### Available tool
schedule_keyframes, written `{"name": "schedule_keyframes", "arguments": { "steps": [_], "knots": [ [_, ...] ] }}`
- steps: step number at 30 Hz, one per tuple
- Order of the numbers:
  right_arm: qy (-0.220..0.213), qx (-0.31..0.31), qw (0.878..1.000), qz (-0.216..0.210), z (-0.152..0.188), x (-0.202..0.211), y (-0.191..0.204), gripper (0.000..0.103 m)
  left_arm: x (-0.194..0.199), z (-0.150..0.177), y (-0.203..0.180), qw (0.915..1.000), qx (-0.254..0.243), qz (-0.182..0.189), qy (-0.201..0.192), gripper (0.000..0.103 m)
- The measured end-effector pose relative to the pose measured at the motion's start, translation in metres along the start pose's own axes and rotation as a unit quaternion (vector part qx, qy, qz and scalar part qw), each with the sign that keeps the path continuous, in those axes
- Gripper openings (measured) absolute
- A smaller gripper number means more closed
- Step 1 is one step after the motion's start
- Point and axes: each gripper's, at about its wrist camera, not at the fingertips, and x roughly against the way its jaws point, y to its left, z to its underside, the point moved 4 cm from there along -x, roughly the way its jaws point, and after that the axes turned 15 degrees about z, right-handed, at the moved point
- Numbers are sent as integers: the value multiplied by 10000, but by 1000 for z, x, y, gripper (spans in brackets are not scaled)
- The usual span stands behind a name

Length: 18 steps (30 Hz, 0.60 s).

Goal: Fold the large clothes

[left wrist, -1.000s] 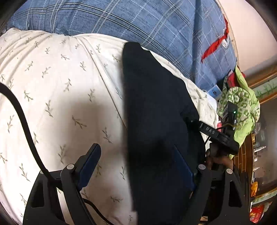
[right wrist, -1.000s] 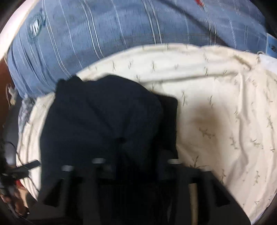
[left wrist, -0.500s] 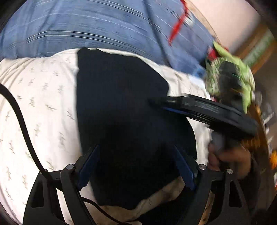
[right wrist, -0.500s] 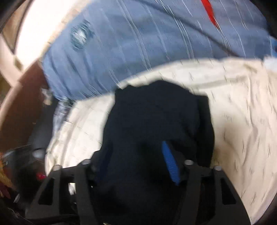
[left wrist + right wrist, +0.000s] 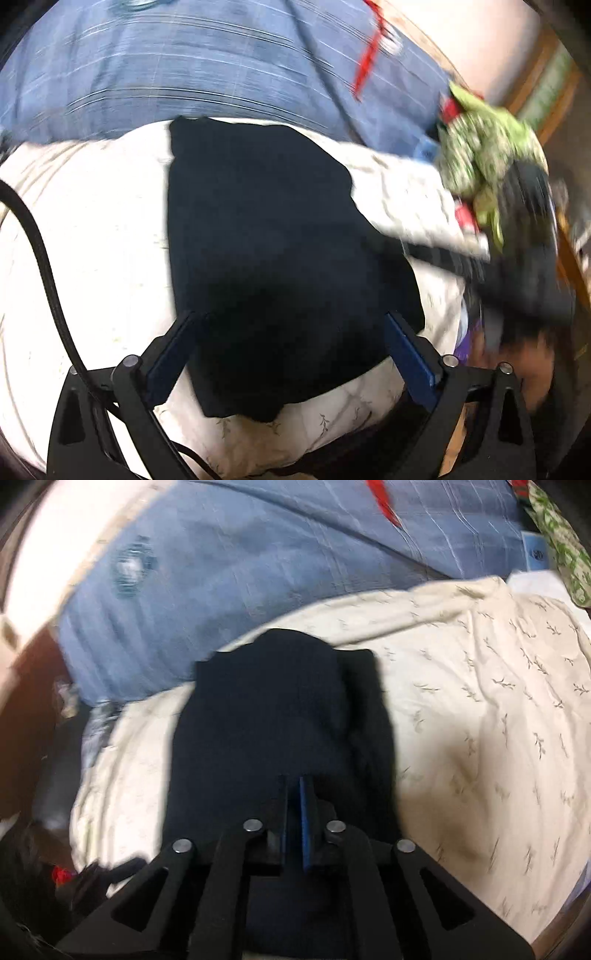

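Note:
A dark navy garment (image 5: 266,236) lies folded and flat on the cream leaf-print sheet (image 5: 85,236). My left gripper (image 5: 291,354) hangs above its near end, jaws opening wide; the blue pads (image 5: 173,350) do not touch the cloth. In the right wrist view the same garment (image 5: 280,720) stretches away from my right gripper (image 5: 295,812), whose jaws are closing to a thin slit with no cloth seen between them. The right gripper (image 5: 524,258) also shows as a black blur at the right of the left wrist view, off the garment, above a hand (image 5: 517,369).
A blue plaid blanket (image 5: 207,62) with a red strip (image 5: 369,62) covers the back of the bed. A green patterned bundle (image 5: 484,155) sits at the right, by wooden furniture (image 5: 569,251). A black cable (image 5: 40,251) crosses the sheet at the left. Dark clutter (image 5: 48,812) lies beyond the bed's left edge.
My left gripper has drawn back and opened wider, so the garment now lies centred between its fingers. My right gripper has closed from half open to nearly shut and has swung off to the right.

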Motion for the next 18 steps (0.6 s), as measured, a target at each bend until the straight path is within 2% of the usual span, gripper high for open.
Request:
{"name": "schedule_keyframes", "arguments": {
  "steps": [1, 2, 4, 7, 10, 12, 14, 17, 18],
  "knots": [
    [55, 52, 10000, 25, 8, -4, 5, 19, 2, -1, 7, 9999, 136, 16, -14, 101],
    [129, 122, 9997, 137, 20, -9, 5, 22, 3, 0, 12, 9998, 207, -9, 3, 101],
    [464, 228, 9974, 507, 47, -32, -5, 20, 1, 5, 26, 9989, 447, -129, 109, 100],
    [596, -61, 9975, 364, 64, -39, -18, 18, 7, 12, 39, 9969, 769, -176, 66, 100],
    [631, -9, 9972, 396, 71, -18, -22, 18, 10, 13, 34, 9977, 662, -134, -16, 100],
    [378, -129, 9989, 240, 55, -2, -24, 19, 9, 14, 23, 9990, 319, -317, -79, 100],
    [30, -153, 9996, 226, 23, 7, -23, 22, 1, 15, -1, 9986, -220, -471, -69, 101],
    [-143, 217, 9993, 284, -29, -6, -6, 22, -21, 25, -16, 9948, -670, -743, 165, 101],
    [-137, 305, 9991, 252, -42, -13, 1, 22, -29, 29, -15, 9946, -681, -737, 274, 101]
  ]
}}
